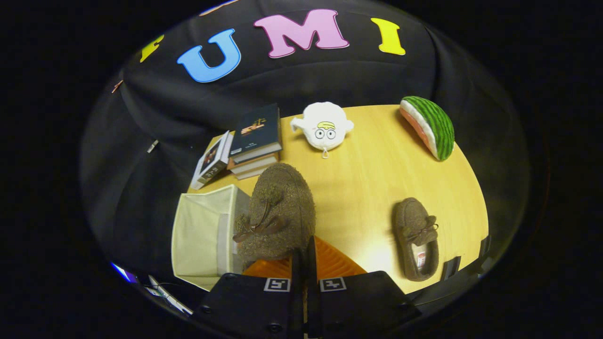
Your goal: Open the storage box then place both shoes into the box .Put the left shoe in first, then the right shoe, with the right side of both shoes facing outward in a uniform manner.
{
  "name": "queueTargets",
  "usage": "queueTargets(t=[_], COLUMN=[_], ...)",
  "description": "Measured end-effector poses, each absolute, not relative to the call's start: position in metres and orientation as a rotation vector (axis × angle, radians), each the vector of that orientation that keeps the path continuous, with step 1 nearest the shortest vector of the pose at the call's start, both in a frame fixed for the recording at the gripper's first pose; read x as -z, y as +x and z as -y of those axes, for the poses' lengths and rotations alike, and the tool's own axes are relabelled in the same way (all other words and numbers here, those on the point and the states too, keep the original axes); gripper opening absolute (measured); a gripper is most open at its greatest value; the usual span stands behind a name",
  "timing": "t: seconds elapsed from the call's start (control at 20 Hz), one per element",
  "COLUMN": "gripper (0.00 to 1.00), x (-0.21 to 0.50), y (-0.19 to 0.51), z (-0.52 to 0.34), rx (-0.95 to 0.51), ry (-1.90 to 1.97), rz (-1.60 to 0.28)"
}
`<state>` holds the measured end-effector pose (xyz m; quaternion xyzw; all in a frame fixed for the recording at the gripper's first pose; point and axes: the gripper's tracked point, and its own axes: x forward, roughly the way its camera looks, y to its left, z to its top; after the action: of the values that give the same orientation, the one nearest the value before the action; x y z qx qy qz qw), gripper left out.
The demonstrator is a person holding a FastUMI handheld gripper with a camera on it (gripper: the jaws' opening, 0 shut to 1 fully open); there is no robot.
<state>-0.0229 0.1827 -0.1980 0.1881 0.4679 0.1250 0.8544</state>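
Note:
My gripper [301,256] is shut on a brown fuzzy shoe [278,212] with a dark bow, pinching its heel rim between the orange fingers [337,263]. The shoe hangs toe away from me, raised above the table, right beside the cream fabric storage box [200,235]. The box stands open at the table's left corner, its inside looking empty. A second brown shoe [417,238] with a bow lies on the wooden table to the right of the fingers, toe pointing away, its pale lining showing.
Beyond the held shoe a stack of books [254,139] sits with another book [212,160] leaning beside it. A white plush toy [324,126] lies at the table's back middle and a watermelon slice plush [431,127] at the back right. The wooden table [367,179] ends near the second shoe.

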Motion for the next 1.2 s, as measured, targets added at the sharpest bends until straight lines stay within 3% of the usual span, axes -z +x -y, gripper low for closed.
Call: queueTargets(t=[0.65,1.2], gripper=[0.08,0.09], x=[0.176,0.214], y=[-0.042,-0.054], z=[-0.342,-0.394], rx=[-0.383,-0.324], ry=[0.382,0.356], rz=[-1.111,-1.208])
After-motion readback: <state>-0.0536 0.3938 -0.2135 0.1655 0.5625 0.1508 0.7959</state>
